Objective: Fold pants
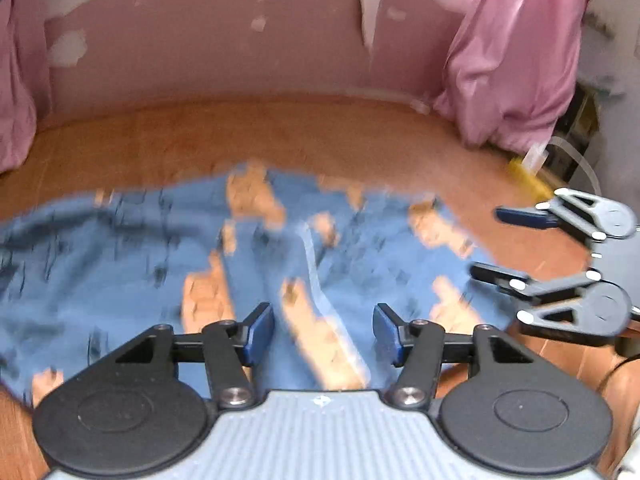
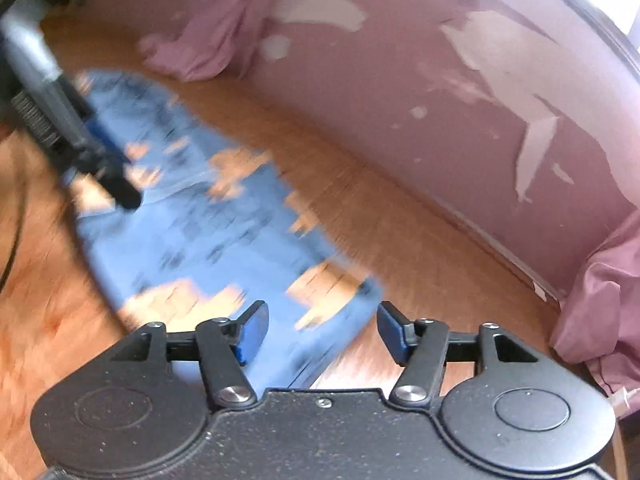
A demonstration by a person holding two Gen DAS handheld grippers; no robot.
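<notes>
the pants (image 1: 248, 264), blue cloth with orange patches and dark marks, lie spread on the wooden floor (image 1: 280, 136), blurred in both views. from the left wrist camera they fill the middle ground, with a pale seam or fold line running down the centre toward the camera.

the left gripper (image 1: 323, 330) is above the near part of the pants, its blue-padded fingers (image 1: 259, 332) spread wide with nothing between them. whether the tips touch the cloth is hard to say through the blur.

the right gripper (image 2: 322, 330) also has its fingers set wide apart and holds nothing; the near end of the pants (image 2: 224, 232) runs in beneath its left finger, while bare floor shows under the right one. in the left view it sits by the right edge of the cloth (image 1: 516, 248), jaws apart.

a pink wall (image 1: 240, 48) with peeling paint stands behind, and pink curtains (image 1: 516, 64) hang down to the floor at its ends.
</notes>
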